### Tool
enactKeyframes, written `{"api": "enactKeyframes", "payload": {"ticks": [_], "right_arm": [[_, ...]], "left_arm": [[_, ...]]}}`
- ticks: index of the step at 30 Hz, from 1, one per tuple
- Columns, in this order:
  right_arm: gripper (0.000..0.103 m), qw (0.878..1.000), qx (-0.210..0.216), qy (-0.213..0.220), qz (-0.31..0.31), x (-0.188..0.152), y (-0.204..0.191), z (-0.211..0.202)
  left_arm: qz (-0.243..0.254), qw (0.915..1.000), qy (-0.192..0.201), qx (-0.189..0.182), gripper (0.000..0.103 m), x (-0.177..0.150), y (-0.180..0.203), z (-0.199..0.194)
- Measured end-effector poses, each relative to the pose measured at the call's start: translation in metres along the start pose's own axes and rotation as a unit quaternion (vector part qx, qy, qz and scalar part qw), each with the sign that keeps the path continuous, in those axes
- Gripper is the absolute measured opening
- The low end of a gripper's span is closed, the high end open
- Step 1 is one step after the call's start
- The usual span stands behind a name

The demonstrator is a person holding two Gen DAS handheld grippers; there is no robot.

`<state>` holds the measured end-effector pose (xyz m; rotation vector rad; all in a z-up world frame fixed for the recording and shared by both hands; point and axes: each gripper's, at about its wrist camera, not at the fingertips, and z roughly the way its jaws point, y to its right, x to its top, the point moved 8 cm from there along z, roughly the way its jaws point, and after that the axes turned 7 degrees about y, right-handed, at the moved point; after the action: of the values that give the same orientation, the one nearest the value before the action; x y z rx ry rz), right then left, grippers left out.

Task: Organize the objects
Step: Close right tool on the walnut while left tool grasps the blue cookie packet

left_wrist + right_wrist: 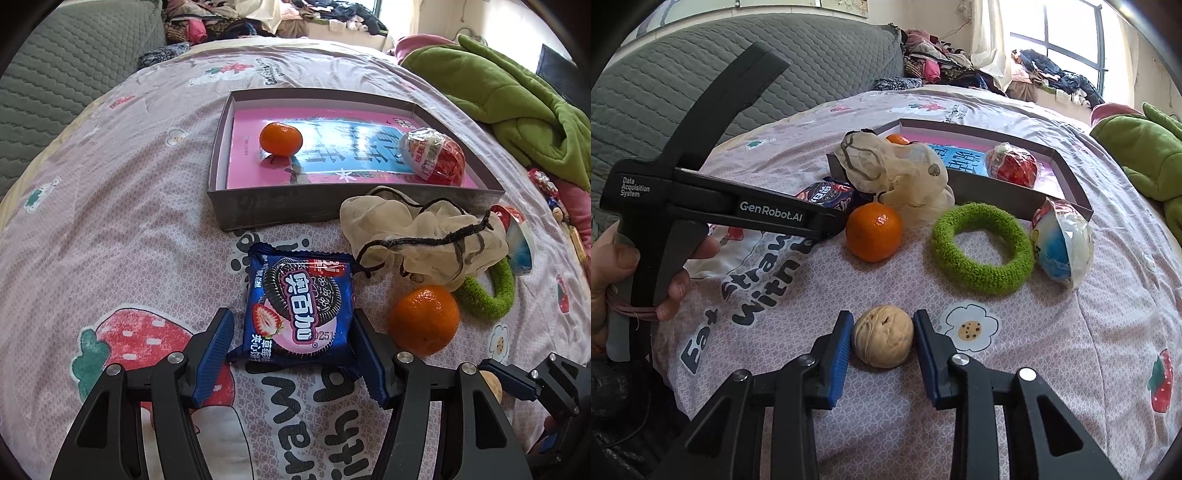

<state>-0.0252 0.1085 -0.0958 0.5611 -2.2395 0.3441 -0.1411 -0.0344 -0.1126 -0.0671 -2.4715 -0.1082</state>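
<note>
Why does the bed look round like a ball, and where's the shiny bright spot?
Both views use a fisheye lens, so the bedsheet bulges and the corners go black. In the right wrist view the window glares white, and the orange shows a small shine. Everything is sharp, not blurry.

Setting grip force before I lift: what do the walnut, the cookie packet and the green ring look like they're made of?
Walnut: hard, matte, wrinkled tan shell, likely rigid.
Cookie packet: glossy printed plastic film with crimped ends and glare; it should crumple easily.
Green ring: fuzzy knitted or terry-like fabric with a nubby matte surface; probably soft, though its core can't be seen.
</note>
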Motion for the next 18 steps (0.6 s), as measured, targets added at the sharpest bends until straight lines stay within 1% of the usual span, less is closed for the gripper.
{"api": "enactKeyframes", "payload": {"ticks": [4, 7, 8, 11, 18], "right_arm": [[0.034, 1.000, 0.001, 0.001, 0.002, 0.0008, 0.0005, -0.0001], [0.034, 1.000, 0.000, 0.004, 0.006, 0.0011, 0.0017, -0.0013], [0.034, 1.000, 0.000, 0.004, 0.008, 0.0014, 0.0022, -0.0013], [0.034, 1.000, 0.001, 0.004, 0.011, 0.0010, 0.0034, -0.0015], [0.034, 1.000, -0.001, 0.006, 0.014, 0.0012, 0.0045, -0.0030]], "left_arm": [[0.001, 1.0000, 0.005, 0.000, 0.065, 0.0003, 0.0011, -0.0004], [-0.006, 0.9999, 0.008, -0.007, 0.064, 0.0005, 0.0007, -0.0015], [-0.011, 0.9998, 0.009, -0.014, 0.060, 0.0010, 0.0006, -0.0020], [-0.015, 0.9996, 0.012, -0.021, 0.057, 0.0022, 0.0016, -0.0034], [-0.016, 0.9994, 0.017, -0.025, 0.056, 0.0021, 0.0029, -0.0069]]}}
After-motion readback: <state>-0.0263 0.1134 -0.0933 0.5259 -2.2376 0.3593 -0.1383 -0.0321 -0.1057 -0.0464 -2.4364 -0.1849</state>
